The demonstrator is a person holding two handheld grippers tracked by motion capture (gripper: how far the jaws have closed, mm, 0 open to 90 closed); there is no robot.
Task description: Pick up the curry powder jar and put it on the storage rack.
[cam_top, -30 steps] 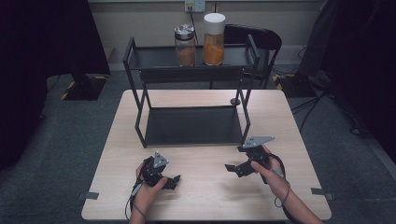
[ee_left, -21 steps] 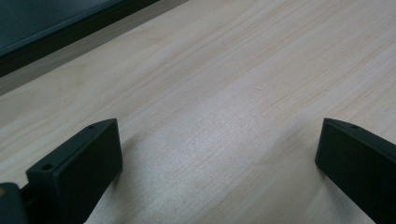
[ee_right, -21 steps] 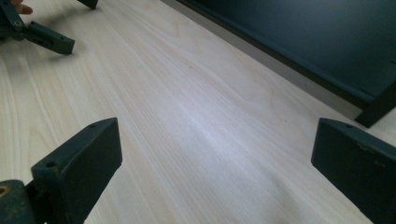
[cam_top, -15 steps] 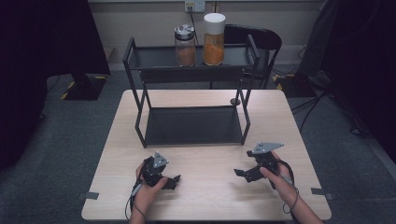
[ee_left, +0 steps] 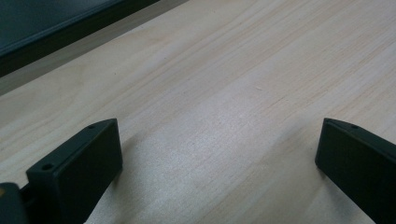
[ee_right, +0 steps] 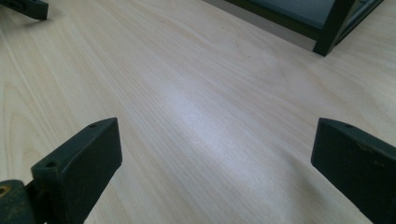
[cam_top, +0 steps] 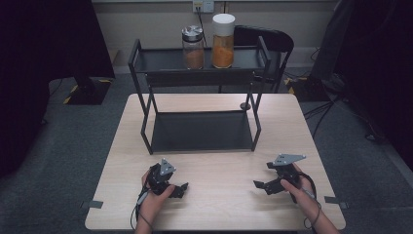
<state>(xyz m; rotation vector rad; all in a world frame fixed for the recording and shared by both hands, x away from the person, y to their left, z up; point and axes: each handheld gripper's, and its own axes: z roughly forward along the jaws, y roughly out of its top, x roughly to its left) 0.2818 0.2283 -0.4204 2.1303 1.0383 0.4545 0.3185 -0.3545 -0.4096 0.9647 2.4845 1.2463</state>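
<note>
My left gripper (cam_top: 181, 189) rests low on the wooden table (cam_top: 219, 168) near the front left, held by a hand, its jaws pointing right. In the left gripper view the left gripper (ee_left: 219, 154) is open with only bare wood between the jaws. My right gripper (cam_top: 259, 185) sits at the front right, pointing left toward the other one. The right gripper (ee_right: 217, 154) is also open and holds nothing. A jaw tip of the left gripper (ee_right: 23, 8) shows at the top left of the right gripper view.
A black two-level metal rack (cam_top: 202, 131) stands mid-table; its leg (ee_right: 332, 28) shows in the right gripper view. On its top shelf stand a metal-lidded glass jar (cam_top: 193, 48) and a white-lidded jar of orange contents (cam_top: 223, 41). A small dark round object (cam_top: 245, 106) lies by the rack's right rear leg.
The right gripper has drifted toward the front right of the table. The left gripper has stayed put.
</note>
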